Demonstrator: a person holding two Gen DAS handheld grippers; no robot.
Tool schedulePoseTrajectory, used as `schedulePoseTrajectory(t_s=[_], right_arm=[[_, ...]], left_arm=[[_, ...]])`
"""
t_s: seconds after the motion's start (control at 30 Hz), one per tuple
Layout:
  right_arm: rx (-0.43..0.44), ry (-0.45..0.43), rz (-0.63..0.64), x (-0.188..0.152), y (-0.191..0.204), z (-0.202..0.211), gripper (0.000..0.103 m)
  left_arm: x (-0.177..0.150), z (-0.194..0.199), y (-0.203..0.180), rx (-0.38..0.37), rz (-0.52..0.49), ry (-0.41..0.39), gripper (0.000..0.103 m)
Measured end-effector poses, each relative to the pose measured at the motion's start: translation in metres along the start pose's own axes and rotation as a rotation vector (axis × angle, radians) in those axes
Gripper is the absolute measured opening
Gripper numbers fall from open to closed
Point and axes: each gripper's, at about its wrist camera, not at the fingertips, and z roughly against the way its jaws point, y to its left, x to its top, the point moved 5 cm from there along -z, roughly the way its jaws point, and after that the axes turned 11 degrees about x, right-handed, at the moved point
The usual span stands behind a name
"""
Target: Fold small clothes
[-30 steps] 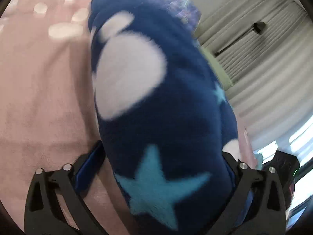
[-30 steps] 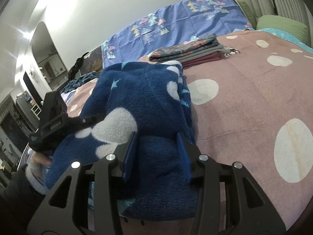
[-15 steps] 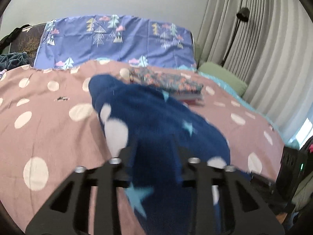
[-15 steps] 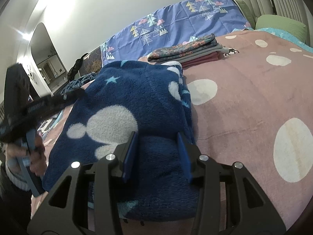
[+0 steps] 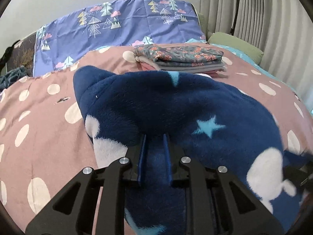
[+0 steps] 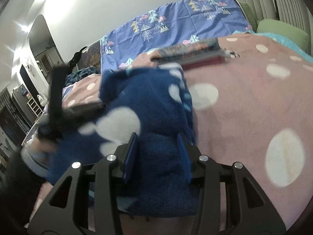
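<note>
We clamp the blue fleece garment [image 5: 176,105] in both grippers, left [image 5: 154,137] closing, its length running toward the folded stack [image 5: 182,60].

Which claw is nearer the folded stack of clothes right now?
Hard to call; both claws grip the blue fleece short of the stack. Left claw faces it straight ahead; right claw sees it further off.

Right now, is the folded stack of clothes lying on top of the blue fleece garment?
No, the folded stack sits apart on the bedspread, beyond the fleece garment.
</note>
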Motion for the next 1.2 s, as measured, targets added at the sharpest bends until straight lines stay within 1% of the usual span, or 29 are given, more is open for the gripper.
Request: schedulePoseTrajectory(t_s=[0.07,0.13,0.2,0.23,0.27,0.3,0.33,0.37,0.4,0.43,0.47,0.5,0.57,0.63,0.67,0.7,0.73,0.77,0.8,0.83,0.87,0.9,0.97,1.0,1.03,1.1,1.13,1.17,1.2], right_arm=[[0.025,-0.065,0.056,0.032,0.018,0.014,0.042],[0.015,-0.097,0.137,0.065,0.037,0.012,0.038],[0.021,-0.078,0.181,0.083,0.045,-0.007,0.036],[0.011,-0.026,0.17,0.087,0.039,-0.032,0.035],[-0.015,0.015,0.158,0.085,0.031,-0.049,0.034],[-0.07,0.086,0.142,0.076,0.018,-0.074,0.033],[-0.136,0.187,0.141,0.056,-0.001,-0.104,0.033],[-0.152,0.186,0.172,0.046,-0.007,-0.115,0.033],[-0.146,0.149,0.184,0.044,-0.007,-0.111,0.033],[-0.14,0.146,0.163,0.047,-0.004,-0.105,0.034],[-0.149,0.147,0.171,0.048,0.0,-0.103,0.035],[-0.167,0.147,0.198,0.048,0.004,-0.103,0.035],[-0.183,0.142,0.217,0.047,0.006,-0.106,0.035],[-0.165,0.137,0.202,0.047,0.003,-0.103,0.035],[-0.155,0.134,0.194,0.042,0.001,-0.103,0.035],[-0.146,0.131,0.185,0.041,-0.002,-0.103,0.035],[-0.134,0.13,0.176,0.042,-0.005,-0.102,0.035],[-0.125,0.13,0.17,0.043,-0.007,-0.103,0.035],[-0.102,0.128,0.16,0.044,-0.007,-0.105,0.035],[-0.095,0.128,0.148,0.045,-0.009,-0.107,0.035],[-0.089,0.128,0.141,0.046,-0.01,-0.107,0.035],[-0.08,0.125,0.134,0.046,-0.011,-0.106,0.035],[-0.064,0.122,0.124,0.046,-0.012,-0.107,0.036],[-0.056,0.121,0.121,0.046,-0.013,-0.107,0.036],[-0.046,0.116,0.116,0.046,-0.014,-0.106,0.036],[-0.029,0.107,0.101,0.046,-0.016,-0.104,0.036],[-0.016,0.104,0.087,0.046,-0.018,-0.103,0.036],[-0.008,0.103,0.077,0.047,-0.019,-0.103,0.036],[-0.001,0.101,0.071,0.047,-0.02,-0.103,0.036]], left_arm=[[0.002,0.001,0.001,-0.001,0.0,0.001,0.019],[0.003,0.002,0.0,-0.004,0.004,0.002,0.019],[0.002,0.005,0.0,-0.008,0.006,0.001,0.019],[0.003,0.006,0.001,-0.012,0.005,-0.001,0.019],[0.003,0.008,0.002,-0.021,0.01,-0.003,0.02],[0.003,0.009,0.006,-0.038,0.023,-0.006,0.02],[0.006,0.014,0.013,-0.087,0.061,-0.017,0.022],[0.01,0.018,0.022,-0.157,0.122,-0.022,0.025],[0.014,0.02,0.032,-0.199,0.187,-0.022,0.025],[0.018,0.021,0.043,-0.201,0.243,-0.03,0.024],[0.026,0.022,0.059,-0.166,0.305,-0.055,0.023],[0.031,0.02,0.066,-0.153,0.326,-0.068,0.023],[0.049,0.006,0.084,-0.167,0.376,-0.062,0.02],[0.064,-0.008,0.089,-0.17,0.385,-0.062,0.02],[0.069,-0.016,0.088,-0.146,0.358,-0.066,0.02],[0.071,-0.03,0.084,-0.084,0.291,-0.061,0.02],[0.066,-0.048,0.082,-0.004,0.215,-0.034,0.02],[0.055,-0.075,0.081,0.115,0.126,0.028,0.023],[0.04,-0.1,0.081,0.212,0.064,0.085,0.024],[0.035,-0.104,0.088,0.178,0.143,0.071,0.023],[0.036,-0.102,0.094,0.147,0.217,0.084,0.023],[0.037,-0.1,0.093,0.153,0.214,0.095,0.023],[0.04,-0.094,0.087,0.199,0.116,0.077,0.023],[0.044,-0.088,0.087,0.2,0.102,0.075,0.023],[0.049,-0.08,0.09,0.19,0.109,0.065,0.024],[0.057,-0.061,0.097,0.17,0.147,0.029,0.031],[0.061,-0.045,0.102,0.145,0.182,-0.003,0.034],[0.066,-0.031,0.104,0.118,0.206,-0.03,0.034],[0.069,-0.012,0.103,0.069,0.22,-0.064,0.034]])
